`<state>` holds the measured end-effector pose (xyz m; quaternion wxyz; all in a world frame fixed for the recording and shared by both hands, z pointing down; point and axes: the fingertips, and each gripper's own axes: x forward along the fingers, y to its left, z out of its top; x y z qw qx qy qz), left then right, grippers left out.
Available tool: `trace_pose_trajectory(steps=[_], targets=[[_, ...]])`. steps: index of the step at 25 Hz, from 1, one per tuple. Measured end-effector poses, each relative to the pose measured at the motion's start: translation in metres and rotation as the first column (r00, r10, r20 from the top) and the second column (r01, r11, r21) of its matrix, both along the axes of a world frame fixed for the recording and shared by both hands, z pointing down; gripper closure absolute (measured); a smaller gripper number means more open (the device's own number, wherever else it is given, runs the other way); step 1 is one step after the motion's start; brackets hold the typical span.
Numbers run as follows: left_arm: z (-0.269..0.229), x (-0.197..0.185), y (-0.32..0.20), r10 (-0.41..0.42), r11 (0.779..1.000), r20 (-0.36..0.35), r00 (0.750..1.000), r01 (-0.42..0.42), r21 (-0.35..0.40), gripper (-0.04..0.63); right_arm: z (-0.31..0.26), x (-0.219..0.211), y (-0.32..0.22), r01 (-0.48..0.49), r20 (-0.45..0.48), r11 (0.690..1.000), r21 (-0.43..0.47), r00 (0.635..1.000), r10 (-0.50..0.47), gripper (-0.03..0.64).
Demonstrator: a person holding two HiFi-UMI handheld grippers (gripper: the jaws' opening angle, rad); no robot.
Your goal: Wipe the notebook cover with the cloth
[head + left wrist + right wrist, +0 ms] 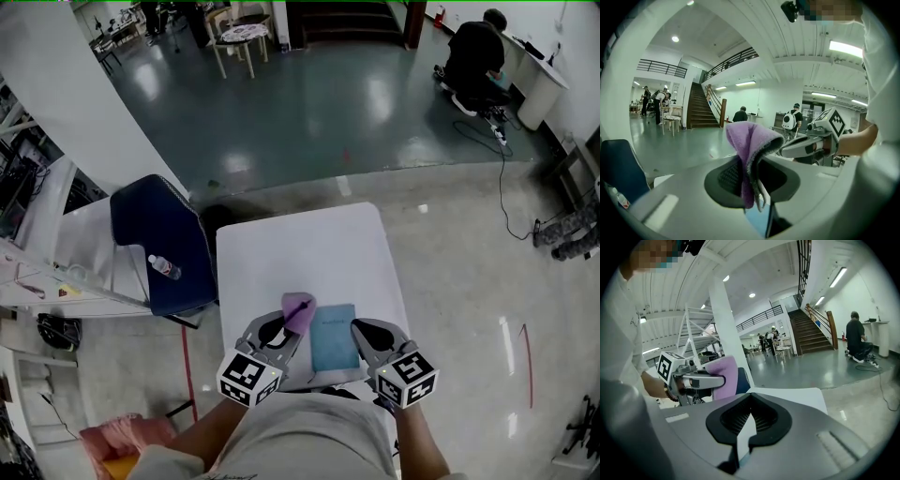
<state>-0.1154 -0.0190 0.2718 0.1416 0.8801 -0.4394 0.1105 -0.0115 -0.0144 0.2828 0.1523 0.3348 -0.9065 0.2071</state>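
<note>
A light blue notebook (335,341) lies flat near the front edge of the white table (300,248). My left gripper (292,328) is shut on a purple cloth (298,310), which hangs just off the notebook's left top corner. In the left gripper view the cloth (750,143) stands folded between the jaws, with a strip of the notebook (757,221) below. My right gripper (362,329) rests at the notebook's right edge, shut and holding nothing. The right gripper view shows its fingertips meeting over the table, with the left gripper (721,379) and cloth (725,373) at left.
A dark blue chair (161,239) stands left of the table, with a plastic bottle (165,268) by it. Shelving (37,272) and a white pillar (75,94) lie further left. A person (476,58) sits at a desk far back right. Something pink (117,437) lies on the floor.
</note>
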Motion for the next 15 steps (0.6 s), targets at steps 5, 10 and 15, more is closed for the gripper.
trace_pose_trajectory(steps=[5, 10, 15], targets=[[-0.003, 0.001, 0.000, -0.002, 1.000, 0.000, 1.000, 0.002, 0.004, 0.517, -0.001, -0.002, 0.001, 0.011, 0.005, 1.000, 0.004, 1.000, -0.011, 0.603], [-0.004, 0.000, 0.001, 0.010, 1.000, 0.000, 1.000, -0.010, 0.005, 0.517, -0.001, -0.009, 0.000, 0.012, 0.013, 1.000, 0.008, 1.000, -0.012, 0.603], [0.001, -0.003, 0.008, -0.003, 1.000, -0.005, 1.000, 0.003, -0.006, 0.517, 0.000, -0.018, 0.005, 0.026, 0.012, 1.000, 0.009, 1.000, -0.026, 0.603]])
